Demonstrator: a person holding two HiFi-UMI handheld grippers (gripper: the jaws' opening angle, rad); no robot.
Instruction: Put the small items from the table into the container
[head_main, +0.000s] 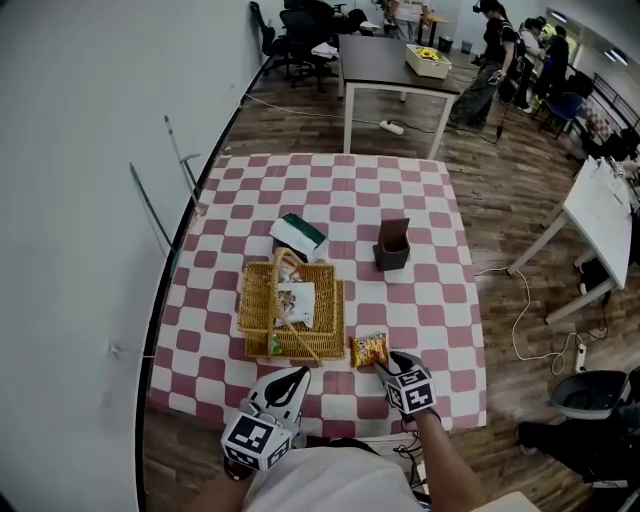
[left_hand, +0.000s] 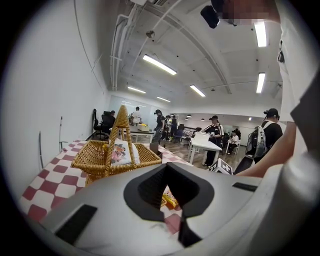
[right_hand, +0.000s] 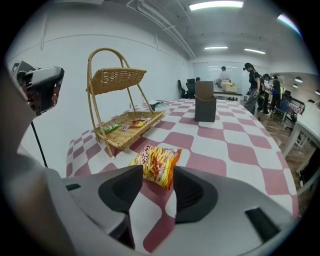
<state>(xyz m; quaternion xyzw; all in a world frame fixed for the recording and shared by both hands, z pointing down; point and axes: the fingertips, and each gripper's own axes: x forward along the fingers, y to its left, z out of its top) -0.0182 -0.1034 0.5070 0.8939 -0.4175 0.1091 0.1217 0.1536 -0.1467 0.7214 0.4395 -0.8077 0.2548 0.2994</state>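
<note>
snack bag: on the table, just beside the basket | right gripper: jaws apart, bag at their tips, not pinched | left gripper: jaws together, empty | bag looks light, soft, crinkly, maybe slippery: pinch its middle gently

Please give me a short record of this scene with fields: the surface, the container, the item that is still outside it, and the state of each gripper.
surface: table with a red and white check cloth
container: two-tier wicker basket, small packets already in it
item outside: orange snack bag, flat on the cloth, right of the basket
right gripper: open, the snack bag's near end at its tips, not gripped
left gripper: shut, empty, near the table's front edge
other: brown box, beyond the basket
</note>
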